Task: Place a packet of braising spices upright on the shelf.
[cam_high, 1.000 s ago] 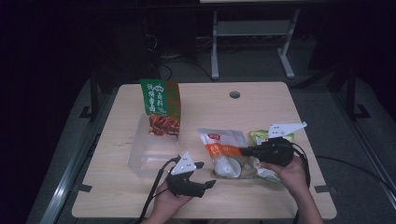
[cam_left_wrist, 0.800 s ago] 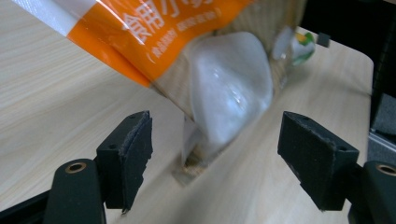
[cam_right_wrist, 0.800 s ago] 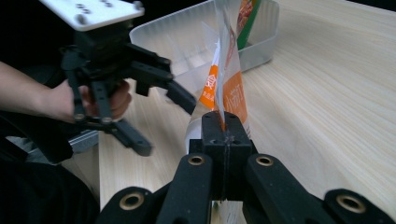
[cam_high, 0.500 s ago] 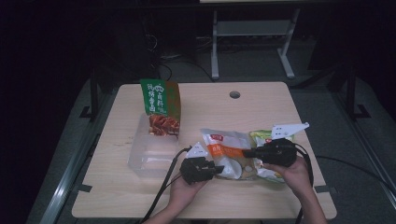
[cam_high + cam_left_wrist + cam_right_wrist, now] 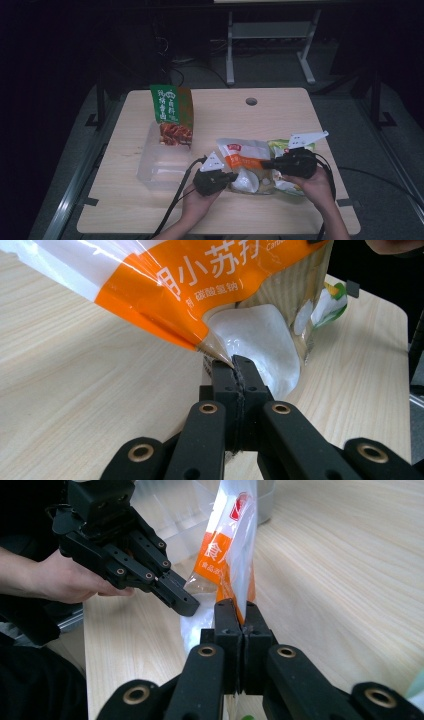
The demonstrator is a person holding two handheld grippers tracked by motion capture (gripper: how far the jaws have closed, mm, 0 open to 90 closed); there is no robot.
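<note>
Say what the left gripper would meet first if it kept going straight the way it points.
The orange-and-white bag it already pinches; beyond that, probably the right gripper facing it from the bag's other side, though depth is unclear.

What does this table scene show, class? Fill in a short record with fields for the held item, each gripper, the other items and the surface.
Held item: orange-and-white bag, pinched at two edges
Left gripper: jaws shut on a clear corner of the bag, seen close in the left gripper view
Right gripper: jaws shut on the bag's opposite edge
Other items: green packet lying behind the bag; clear plastic box; green-and-red pouch standing upright at the box's far end
Surface: light wooden table
</note>
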